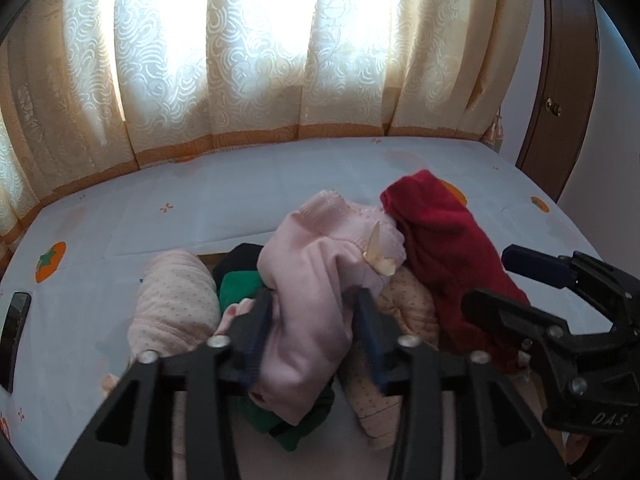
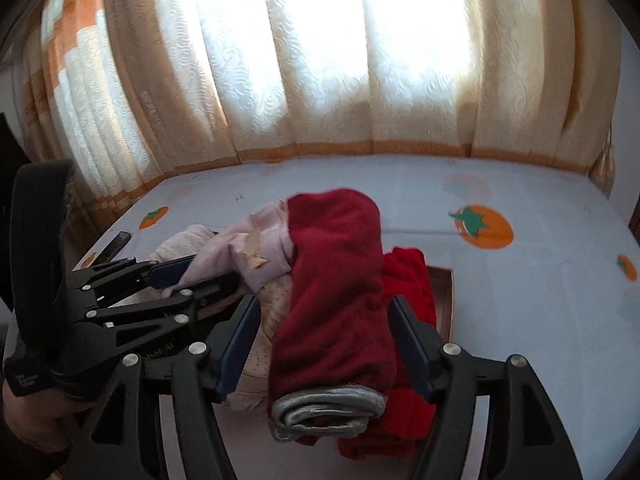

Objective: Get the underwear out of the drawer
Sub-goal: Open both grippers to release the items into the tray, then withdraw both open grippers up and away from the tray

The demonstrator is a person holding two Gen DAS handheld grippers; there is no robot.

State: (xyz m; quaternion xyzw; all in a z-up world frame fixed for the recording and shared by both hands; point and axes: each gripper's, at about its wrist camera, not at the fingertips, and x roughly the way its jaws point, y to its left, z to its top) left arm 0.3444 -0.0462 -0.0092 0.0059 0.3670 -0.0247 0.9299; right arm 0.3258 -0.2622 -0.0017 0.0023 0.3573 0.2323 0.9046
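Observation:
My left gripper [image 1: 312, 312] is shut on a pale pink underwear [image 1: 316, 288] with a small bow and holds it up above the drawer; it also shows in the right wrist view [image 2: 256, 252]. My right gripper [image 2: 324, 320] is closed around a dark red rolled underwear [image 2: 336, 280] with a grey waistband; this garment also shows in the left wrist view [image 1: 440, 248]. Below lie more garments: pink dotted ones [image 1: 172, 304], a green one [image 1: 240, 284] and a bright red one [image 2: 408, 276]. A brown drawer edge [image 2: 446, 300] shows at the right.
A bed with a pale blue sheet with orange persimmon prints [image 2: 520, 280] lies beyond the drawer. Cream curtains [image 1: 248, 60] hang behind it. A dark phone [image 1: 16, 328] lies on the sheet at the left. A brown wardrobe door [image 1: 560, 100] stands at the right.

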